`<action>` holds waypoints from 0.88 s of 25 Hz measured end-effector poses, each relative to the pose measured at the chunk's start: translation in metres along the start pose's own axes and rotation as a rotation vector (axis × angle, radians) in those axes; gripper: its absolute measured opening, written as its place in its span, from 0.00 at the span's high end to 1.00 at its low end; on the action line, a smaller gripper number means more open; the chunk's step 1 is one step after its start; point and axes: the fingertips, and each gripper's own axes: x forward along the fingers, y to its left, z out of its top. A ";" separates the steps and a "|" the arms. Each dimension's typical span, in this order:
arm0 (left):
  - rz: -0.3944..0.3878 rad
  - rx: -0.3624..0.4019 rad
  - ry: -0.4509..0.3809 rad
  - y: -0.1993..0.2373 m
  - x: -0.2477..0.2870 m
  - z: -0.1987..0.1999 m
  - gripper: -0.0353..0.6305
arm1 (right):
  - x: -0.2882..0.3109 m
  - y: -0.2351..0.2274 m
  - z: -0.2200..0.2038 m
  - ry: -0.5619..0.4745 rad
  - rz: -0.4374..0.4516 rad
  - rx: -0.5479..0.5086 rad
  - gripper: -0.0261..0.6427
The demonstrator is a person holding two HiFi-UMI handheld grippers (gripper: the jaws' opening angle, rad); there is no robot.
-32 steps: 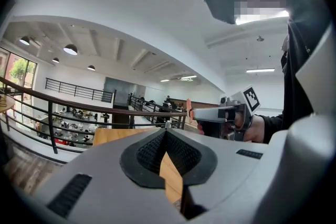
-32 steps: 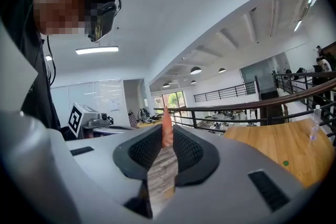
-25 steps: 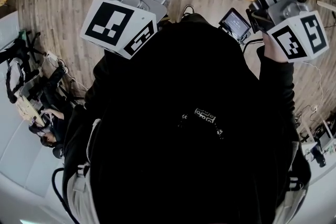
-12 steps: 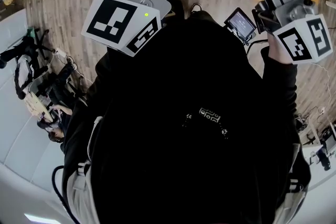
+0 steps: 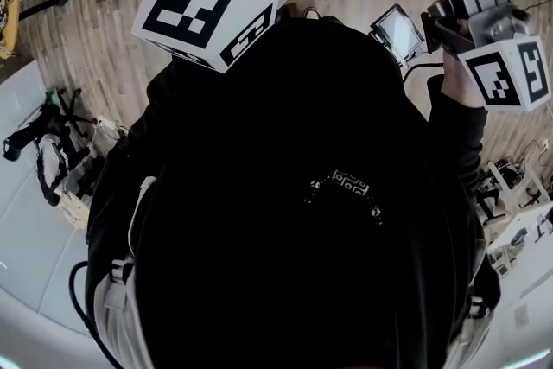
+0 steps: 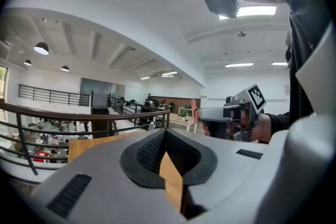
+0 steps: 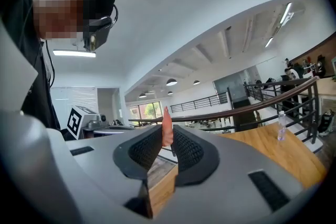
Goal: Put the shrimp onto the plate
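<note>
The carrying step is in hand. The right claw [image 7: 167, 132] is clamped on the shrimp [image 7: 166, 122] and holds it upright, well above the desk [image 7: 273, 152]. The left claw [image 6: 164, 135] is pressed closed on nothing and is also raised clear of the desk. No plate shows in any view, so the next move calls for finding it, probably on the desk, and lowering the shrimp there. A bottle [image 7: 281, 127] stands at the desk's far edge, seemingly out of the way.

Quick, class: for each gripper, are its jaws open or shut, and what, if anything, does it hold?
Left gripper: jaws shut, nothing between them.
Right gripper: jaws shut on the shrimp.
</note>
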 end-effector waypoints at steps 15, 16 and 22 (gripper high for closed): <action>-0.279 -0.013 0.108 0.028 0.056 -0.020 0.95 | 0.038 -0.034 0.004 0.015 -0.164 0.016 0.85; -0.277 -0.012 0.109 0.035 0.058 -0.020 0.95 | 0.047 -0.035 0.005 0.017 -0.157 0.013 0.85; -0.229 -0.019 0.082 0.087 0.052 -0.015 0.95 | 0.095 -0.031 0.006 0.031 -0.136 -0.008 0.85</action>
